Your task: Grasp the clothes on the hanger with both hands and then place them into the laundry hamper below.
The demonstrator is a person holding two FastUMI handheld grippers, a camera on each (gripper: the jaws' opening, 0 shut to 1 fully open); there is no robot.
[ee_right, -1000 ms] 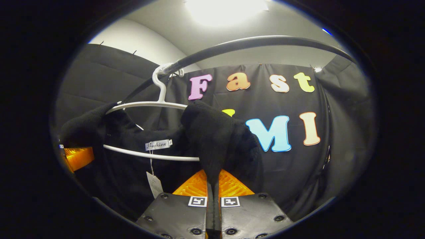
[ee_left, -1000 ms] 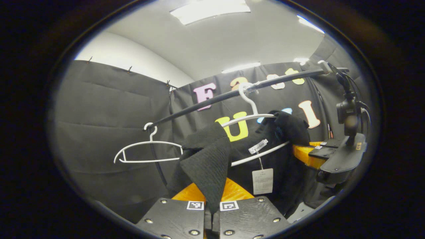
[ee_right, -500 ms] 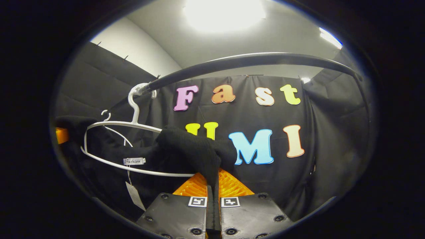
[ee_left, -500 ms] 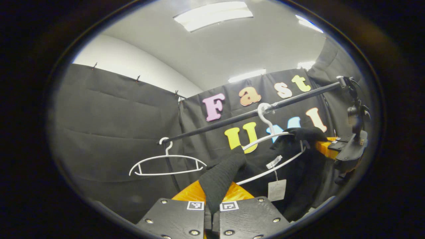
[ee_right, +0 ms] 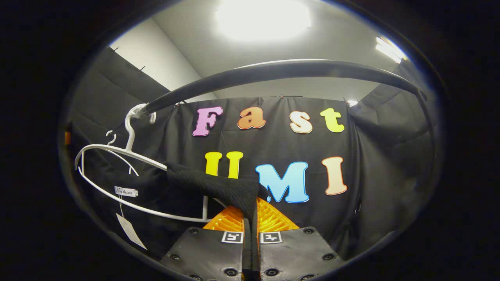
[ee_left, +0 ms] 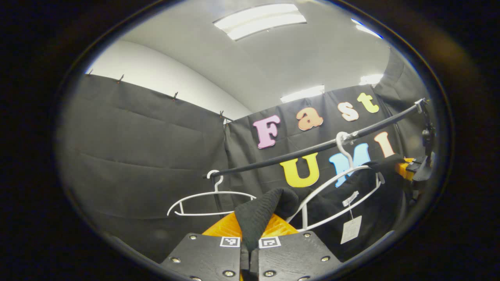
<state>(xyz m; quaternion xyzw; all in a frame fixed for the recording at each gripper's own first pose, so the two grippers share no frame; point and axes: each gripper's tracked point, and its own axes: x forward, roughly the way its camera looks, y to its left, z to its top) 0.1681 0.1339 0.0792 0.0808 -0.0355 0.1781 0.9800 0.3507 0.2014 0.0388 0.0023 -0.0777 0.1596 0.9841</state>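
A black knit garment (ee_left: 258, 212) with a paper tag (ee_left: 350, 229) hangs around a white hanger (ee_left: 340, 187) on the black rail (ee_left: 312, 150). My left gripper (ee_left: 249, 249) is shut on one shoulder of the garment, stretched off the hanger's end. In the right gripper view the same garment (ee_right: 218, 189) runs from the white hanger (ee_right: 129, 156) down into my right gripper (ee_right: 250, 234), which is shut on the other shoulder. The right gripper (ee_left: 414, 169) also shows far right in the left gripper view. The hamper lies below, out of sight.
An empty white hanger (ee_left: 211, 195) hangs on the rail to the left of the garment. The black rail (ee_right: 273, 72) arcs overhead in the right gripper view. Black cloth walls close the booth behind and at both sides.
Both grippers have pulled back and outward from the hanger, each with a shoulder in its hold. The garment's shoulders have slid off the hanger's ends and stretched; the hanger has tilted.
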